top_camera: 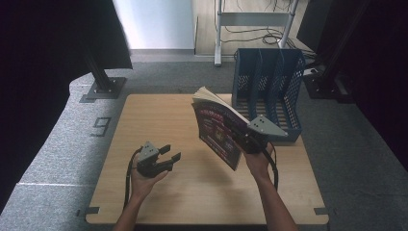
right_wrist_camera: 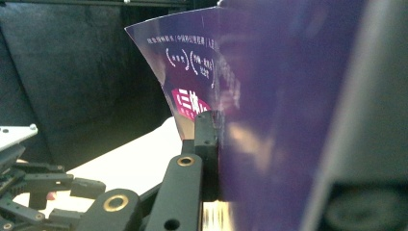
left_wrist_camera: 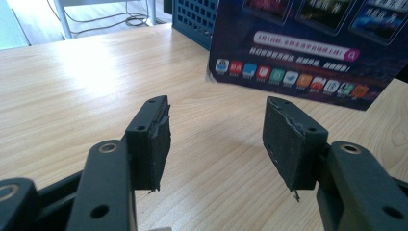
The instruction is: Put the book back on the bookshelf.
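Book (top_camera: 217,131) held clear of the table (top_camera: 159,120), upright and tilted, its purple cover facing the left gripper. Right gripper (top_camera: 239,136) pinches the book at its lower right edge, jaws pressed together on cover and pages; in the right gripper view one black jaw lies flat against the purple cover (right_wrist_camera: 269,96), the other side blurred and too close to read. Pages fan open at the top, above the gripper. Rack (top_camera: 269,91), blue mesh with upright dividers, stands just behind the right gripper, on the far right of the table. Left gripper (top_camera: 173,153) sits well apart to the left of the book, low over the table, jaws spread with nothing between them; its pads (left_wrist_camera: 156,139) look worn at the edges. In the left gripper view the book's lower edge (left_wrist_camera: 308,53) hangs ahead of the jaws, over bare wood.
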Motion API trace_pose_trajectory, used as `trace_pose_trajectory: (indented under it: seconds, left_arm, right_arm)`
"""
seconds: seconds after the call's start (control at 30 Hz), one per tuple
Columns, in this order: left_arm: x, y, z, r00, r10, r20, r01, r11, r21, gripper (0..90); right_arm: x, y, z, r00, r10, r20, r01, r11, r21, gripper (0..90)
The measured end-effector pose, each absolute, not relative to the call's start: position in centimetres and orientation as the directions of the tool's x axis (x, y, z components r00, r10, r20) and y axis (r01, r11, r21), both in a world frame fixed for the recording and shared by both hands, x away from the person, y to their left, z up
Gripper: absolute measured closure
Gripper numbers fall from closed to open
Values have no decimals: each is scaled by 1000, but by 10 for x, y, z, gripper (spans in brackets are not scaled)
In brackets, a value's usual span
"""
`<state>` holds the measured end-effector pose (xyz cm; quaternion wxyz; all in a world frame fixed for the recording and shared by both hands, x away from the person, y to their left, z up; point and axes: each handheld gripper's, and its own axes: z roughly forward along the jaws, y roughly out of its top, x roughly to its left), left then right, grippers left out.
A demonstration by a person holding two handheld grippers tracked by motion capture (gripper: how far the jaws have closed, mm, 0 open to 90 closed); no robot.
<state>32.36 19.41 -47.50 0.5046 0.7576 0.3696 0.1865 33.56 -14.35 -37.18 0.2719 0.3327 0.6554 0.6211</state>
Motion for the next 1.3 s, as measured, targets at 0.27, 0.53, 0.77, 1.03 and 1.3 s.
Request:
trace_pose_trajectory:
  seconds: [0.27, 0.53, 0.77, 1.03, 1.3]
  left_arm:
    - [323, 194, -479, 648, 757, -90, 386, -223, 895, 427]
    - [324, 199, -481, 630, 769, -103, 402, -210, 891, 430]
    - [325, 201, -483, 635, 763, -122, 410, -200, 890, 427]
    - [326, 203, -483, 641, 756, -129, 413, -200, 888, 423]
    - [326, 204, -484, 641, 756, -132, 414, -196, 889, 423]
  right_arm:
    - [339, -148, -366, -620, 782, 61, 95, -3, 995, 818]
    - [344, -151, -366, -610, 790, 69, 99, -11, 995, 819]
    - [346, -153, -363, -600, 798, 59, 87, -8, 996, 818]
    - [347, -156, -356, -589, 807, 49, 74, -7, 997, 818]
    - [348, -160, -352, -579, 814, 49, 68, -12, 998, 818]
